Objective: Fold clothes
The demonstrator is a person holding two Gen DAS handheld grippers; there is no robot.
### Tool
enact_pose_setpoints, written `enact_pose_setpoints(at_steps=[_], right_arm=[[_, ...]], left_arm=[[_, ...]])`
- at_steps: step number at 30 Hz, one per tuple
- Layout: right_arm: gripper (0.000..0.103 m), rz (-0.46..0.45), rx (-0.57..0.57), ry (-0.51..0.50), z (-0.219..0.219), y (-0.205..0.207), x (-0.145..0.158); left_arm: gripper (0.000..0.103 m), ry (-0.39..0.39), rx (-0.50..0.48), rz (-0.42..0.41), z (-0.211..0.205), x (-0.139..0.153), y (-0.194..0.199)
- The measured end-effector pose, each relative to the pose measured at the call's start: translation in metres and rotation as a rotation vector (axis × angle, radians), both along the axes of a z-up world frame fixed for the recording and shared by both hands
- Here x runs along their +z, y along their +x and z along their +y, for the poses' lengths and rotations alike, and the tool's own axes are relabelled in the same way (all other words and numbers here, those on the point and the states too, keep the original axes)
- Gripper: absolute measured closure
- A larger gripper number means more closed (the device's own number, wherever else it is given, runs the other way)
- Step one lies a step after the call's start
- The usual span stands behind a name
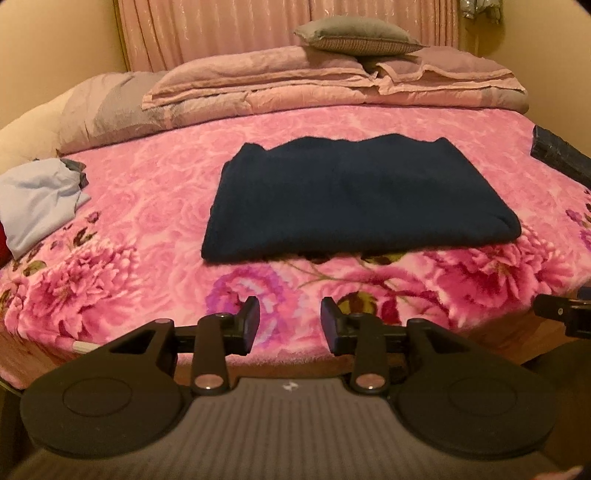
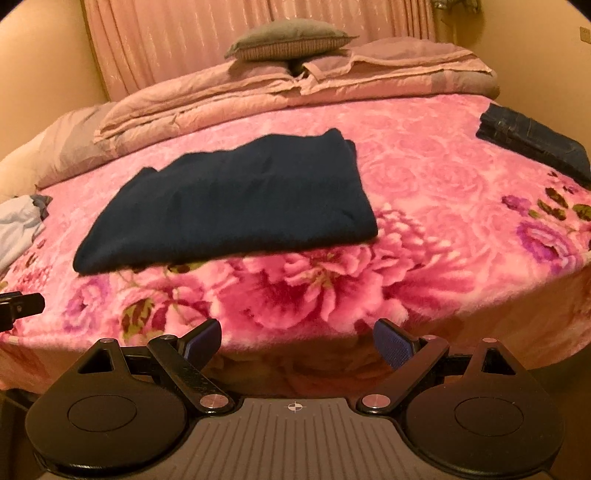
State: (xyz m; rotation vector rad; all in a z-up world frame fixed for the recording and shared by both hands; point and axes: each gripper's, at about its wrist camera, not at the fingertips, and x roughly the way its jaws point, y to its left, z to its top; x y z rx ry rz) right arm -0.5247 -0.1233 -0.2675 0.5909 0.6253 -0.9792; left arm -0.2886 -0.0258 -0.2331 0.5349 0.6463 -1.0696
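1. The left gripper [image 1: 290,325] is closest to its camera. Its two black fingers are apart, with a gap between them. Nothing is in the gap. It hangs over the front edge of the bed.
2. The right gripper [image 2: 297,345] is closest in the other view. Its fingers have blue pads [image 2: 389,343]. They are spread very wide and hold nothing.
3. Each gripper shows a little at the side of the other one's view, so they are next to each other.
4. A pink flower blanket [image 1: 147,221] covers the bed. It has big pink and purple flowers near the front.
5. A dark blue sweater [image 1: 354,199] lies flat on the blanket, in the middle of the bed. It is folded into a neat block. It is past both grippers and touches neither one.
6. A light blue cloth [image 1: 33,203] lies bunched up on the left side of the bed. It is well apart from the sweater.
7. Folded jeans [image 2: 532,140] lie on the right side of the bed, near the edge.
8. At the back of the bed is a folded pink quilt [image 1: 314,85].
9. A grey pillow [image 1: 358,37] sits on top of the quilt.
10. A pink curtain [image 1: 221,33] hangs behind the bed.
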Motion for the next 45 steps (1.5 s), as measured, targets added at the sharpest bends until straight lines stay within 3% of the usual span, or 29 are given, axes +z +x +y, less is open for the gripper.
enact_pose_setpoints(at_steps=[9,12,19,24,25,26,30,35,39,42,44,45], right_arm=[[0.011,-0.051,-0.019,0.073,-0.028,-0.003,-0.016],[0.011,-0.137,-0.044,0.106,-0.045,-0.013,-0.017],[0.011,-0.476,-0.125,0.257,-0.091,-0.043,-0.025],[0.013,-0.569,-0.177,0.305,-0.12,-0.05,-0.036],[0.022,-0.586,-0.187,0.313,-0.125,-0.051,-0.038],[0.024,-0.603,-0.195,0.316,-0.131,-0.052,-0.039],[0.024,-0.641,-0.21,0.276,-0.164,-0.058,-0.034],[0.024,-0.619,-0.205,0.292,-0.217,-0.062,-0.052],[0.025,-0.675,-0.179,0.41,-0.263,-0.06,-0.082],[0.026,-0.694,-0.138,0.455,-0.288,-0.054,-0.085],[0.031,-0.692,-0.112,0.48,-0.302,-0.047,-0.09],[0.042,-0.69,-0.099,0.491,-0.309,-0.044,-0.092]], left_arm=[[0.071,0.026,0.002,0.04,-0.016,-0.013,0.015],[0.071,0.007,-0.002,0.069,-0.019,-0.013,0.025],[0.071,-0.034,0.021,0.156,-0.034,-0.015,0.062],[0.072,-0.066,0.004,0.205,-0.057,-0.023,0.091],[0.072,-0.076,-0.009,0.21,-0.064,-0.024,0.096],[0.072,-0.086,-0.022,0.213,-0.07,-0.026,0.102],[0.072,-0.124,-0.033,0.248,-0.097,-0.042,0.127],[0.078,-0.073,0.014,0.377,-0.122,-0.077,0.158],[0.078,-0.125,0.022,0.493,-0.118,-0.079,0.18],[0.078,-0.179,0.034,0.588,-0.116,-0.075,0.201],[0.078,-0.212,0.048,0.642,-0.116,-0.073,0.213],[0.078,-0.224,0.057,0.665,-0.117,-0.073,0.217]])
